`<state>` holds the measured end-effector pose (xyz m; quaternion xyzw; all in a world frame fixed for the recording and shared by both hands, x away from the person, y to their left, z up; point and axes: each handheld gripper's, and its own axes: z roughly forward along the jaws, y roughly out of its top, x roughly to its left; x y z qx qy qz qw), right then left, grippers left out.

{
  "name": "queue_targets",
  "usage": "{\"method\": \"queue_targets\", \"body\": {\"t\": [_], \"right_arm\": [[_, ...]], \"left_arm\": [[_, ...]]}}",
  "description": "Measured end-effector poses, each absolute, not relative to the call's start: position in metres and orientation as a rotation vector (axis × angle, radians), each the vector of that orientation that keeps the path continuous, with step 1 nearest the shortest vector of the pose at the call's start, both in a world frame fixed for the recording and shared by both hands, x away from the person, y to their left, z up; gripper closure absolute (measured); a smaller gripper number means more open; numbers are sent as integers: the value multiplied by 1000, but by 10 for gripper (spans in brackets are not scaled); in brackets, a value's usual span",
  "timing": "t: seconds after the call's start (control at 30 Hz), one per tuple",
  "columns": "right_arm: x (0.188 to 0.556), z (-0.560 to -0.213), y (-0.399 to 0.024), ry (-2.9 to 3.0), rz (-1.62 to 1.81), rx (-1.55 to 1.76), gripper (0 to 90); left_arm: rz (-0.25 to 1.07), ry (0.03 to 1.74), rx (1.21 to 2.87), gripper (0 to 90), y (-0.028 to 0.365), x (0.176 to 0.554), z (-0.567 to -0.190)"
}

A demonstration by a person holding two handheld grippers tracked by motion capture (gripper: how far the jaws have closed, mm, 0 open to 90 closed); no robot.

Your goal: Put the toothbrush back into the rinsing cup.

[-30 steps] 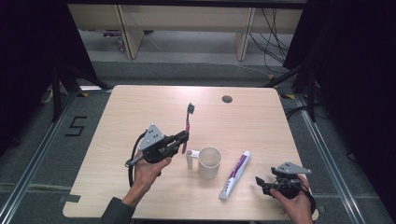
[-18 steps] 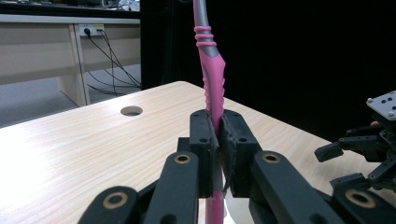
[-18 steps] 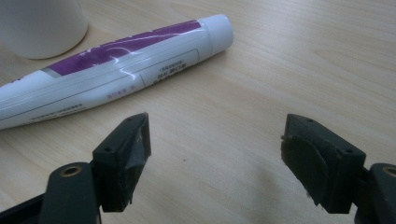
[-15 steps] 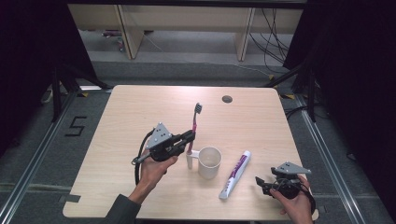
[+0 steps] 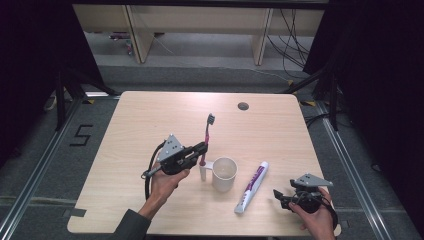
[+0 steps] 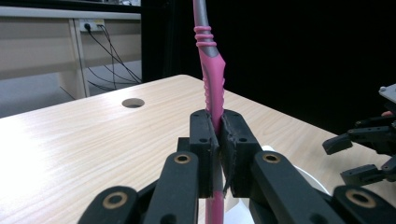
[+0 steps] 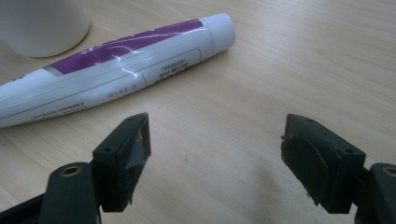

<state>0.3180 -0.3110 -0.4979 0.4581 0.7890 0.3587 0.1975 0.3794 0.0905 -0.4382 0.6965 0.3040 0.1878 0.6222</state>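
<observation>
While clamped upright in the left claw (image 5: 202,148), toothbrush (image 5: 206,136) not yet dropped into cup (image 5: 224,173); right claw (image 5: 283,197) open, idle by toothpaste (image 5: 251,186)

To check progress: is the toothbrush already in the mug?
Out. The toothbrush stands upright, clamped in the left gripper, beside the mug.

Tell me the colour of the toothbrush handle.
Pink, turning grey toward the head; the toothbrush shows best in the left gripper view.
</observation>
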Motion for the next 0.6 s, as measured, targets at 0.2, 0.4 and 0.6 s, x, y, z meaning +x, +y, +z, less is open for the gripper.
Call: {"method": "queue_targets", "body": {"t": [0.2, 0.4, 0.6], "right_arm": [[318, -498, -311, 2212, 1006, 1279, 250], [316, -498, -308, 2219, 1020, 1335, 250], [315, -498, -308, 2226, 1013, 1353, 250]], "left_arm": [[435, 690, 1602, 830, 92, 376, -443], [430, 693, 1626, 830, 94, 372, -447], [423, 701, 1636, 829, 98, 369, -451]]}}
